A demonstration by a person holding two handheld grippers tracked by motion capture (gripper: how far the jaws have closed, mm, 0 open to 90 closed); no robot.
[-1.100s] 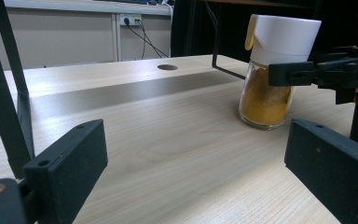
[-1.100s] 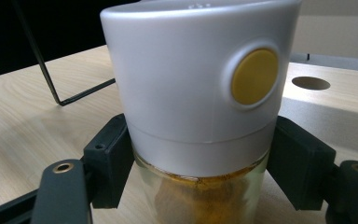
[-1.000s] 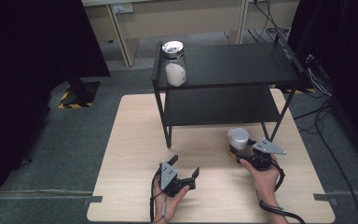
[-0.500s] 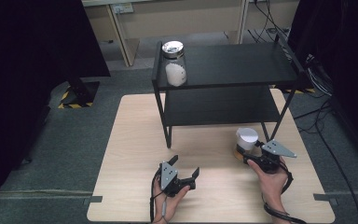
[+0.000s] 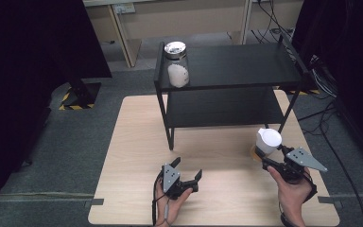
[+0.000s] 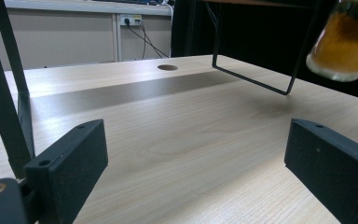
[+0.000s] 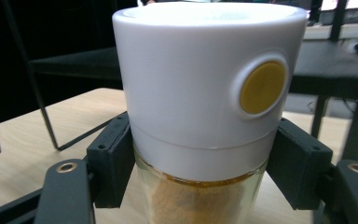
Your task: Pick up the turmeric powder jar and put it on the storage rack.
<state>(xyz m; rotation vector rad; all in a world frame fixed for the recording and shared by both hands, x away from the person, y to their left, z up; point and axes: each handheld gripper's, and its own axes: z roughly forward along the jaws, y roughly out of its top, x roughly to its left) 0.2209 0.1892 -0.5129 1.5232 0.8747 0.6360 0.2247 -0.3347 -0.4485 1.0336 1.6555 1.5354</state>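
A glass jar of orange-brown powder with a white lid (image 5: 267, 141) hangs above the table's right side, in front of the black shelf's right leg. My right gripper (image 5: 266, 160) is shut on it; in the right gripper view both pads press the glass just under the white lid (image 7: 205, 88), which bears a yellow button. My left gripper (image 5: 187, 176) rests open near the table's front middle, nothing between its fingers (image 6: 70, 161). In the left gripper view the lifted jar (image 6: 347, 42) shows at the upper right.
A black two-tier shelf (image 5: 227, 80) stands at the table's back half. On its top left corner sits a glass jar with a metal lid (image 5: 176, 64), holding white contents. The wooden table (image 5: 137, 142) has a cable hole (image 6: 168, 67).
My right gripper has carried the jar up off the table and a little to the right. The left gripper has kept still.
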